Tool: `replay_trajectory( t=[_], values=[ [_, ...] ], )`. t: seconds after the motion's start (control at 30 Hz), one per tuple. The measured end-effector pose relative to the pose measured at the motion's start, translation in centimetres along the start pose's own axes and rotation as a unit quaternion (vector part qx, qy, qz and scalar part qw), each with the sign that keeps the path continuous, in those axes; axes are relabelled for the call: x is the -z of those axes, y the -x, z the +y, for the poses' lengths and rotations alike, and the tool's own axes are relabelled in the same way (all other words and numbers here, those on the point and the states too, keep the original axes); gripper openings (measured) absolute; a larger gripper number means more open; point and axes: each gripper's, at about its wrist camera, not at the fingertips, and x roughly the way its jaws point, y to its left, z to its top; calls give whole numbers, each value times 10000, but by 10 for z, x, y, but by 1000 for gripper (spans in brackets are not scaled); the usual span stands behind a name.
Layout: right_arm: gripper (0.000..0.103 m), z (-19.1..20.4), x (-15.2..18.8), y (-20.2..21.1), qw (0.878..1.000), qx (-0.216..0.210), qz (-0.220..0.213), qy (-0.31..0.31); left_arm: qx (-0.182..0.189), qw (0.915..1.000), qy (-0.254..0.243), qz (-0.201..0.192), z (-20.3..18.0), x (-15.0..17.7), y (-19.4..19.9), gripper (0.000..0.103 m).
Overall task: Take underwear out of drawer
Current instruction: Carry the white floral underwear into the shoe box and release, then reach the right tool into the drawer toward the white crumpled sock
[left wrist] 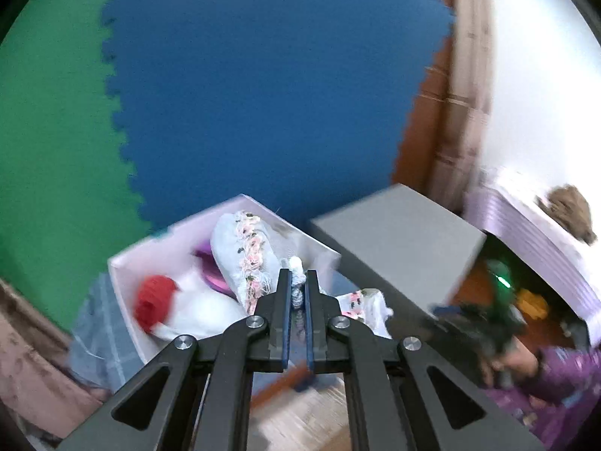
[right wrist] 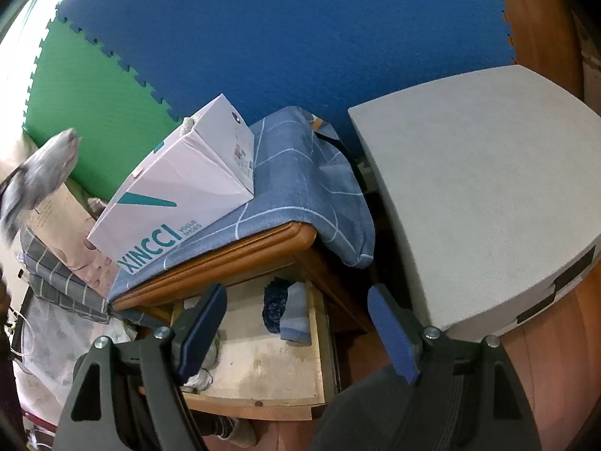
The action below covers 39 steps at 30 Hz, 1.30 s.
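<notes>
My left gripper [left wrist: 298,278] is shut on a bunched strip of white-grey underwear [left wrist: 297,295], high above an open white shoe box [left wrist: 124,263]. Inside the box lie a lace-trimmed pale garment [left wrist: 244,255], a red piece [left wrist: 154,300] and white and purple ones. From the right wrist view the lifted grey garment [right wrist: 45,173] is a blur at the far left. My right gripper [right wrist: 298,297] stands open and empty over the open wooden drawer [right wrist: 263,372]. A dark blue lace piece [right wrist: 276,306] and a light blue cloth [right wrist: 296,325] lie at the drawer's back.
The shoe box [right wrist: 180,195] sits on a blue patterned cloth [right wrist: 300,173] over the wooden nightstand [right wrist: 225,259]. A grey box [right wrist: 480,195] stands to the right. Blue and green foam mats [right wrist: 281,37] cover the wall behind. A hand in a purple sleeve [left wrist: 556,376] holds the right gripper.
</notes>
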Motion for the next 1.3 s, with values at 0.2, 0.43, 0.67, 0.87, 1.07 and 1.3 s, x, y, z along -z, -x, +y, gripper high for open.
replay_trajectory(
  t=[0.2,0.43,0.67,0.87,1.07,1.3],
  values=[
    [80,-3,0,0,10000,-60,8,-43,-631,9970,310,335,52,-22,-61,4],
    [80,-3,-1,-3,9999,-84,55,-56,-1041,9900,498,814,94,-8,-125,5],
    [80,1,-1,-6,9999,-43,109,16,-1248,9847,504,1103,109,1,-156,10],
    [80,6,0,-8,9998,-21,136,153,-1422,9862,510,683,100,5,-140,69],
    [80,20,4,-8,9985,-74,182,516,-1645,9842,623,-207,85,19,-71,94],
    [80,88,28,-38,9777,-578,907,1805,-2168,9684,1073,-606,91,104,17,102]
  ],
)
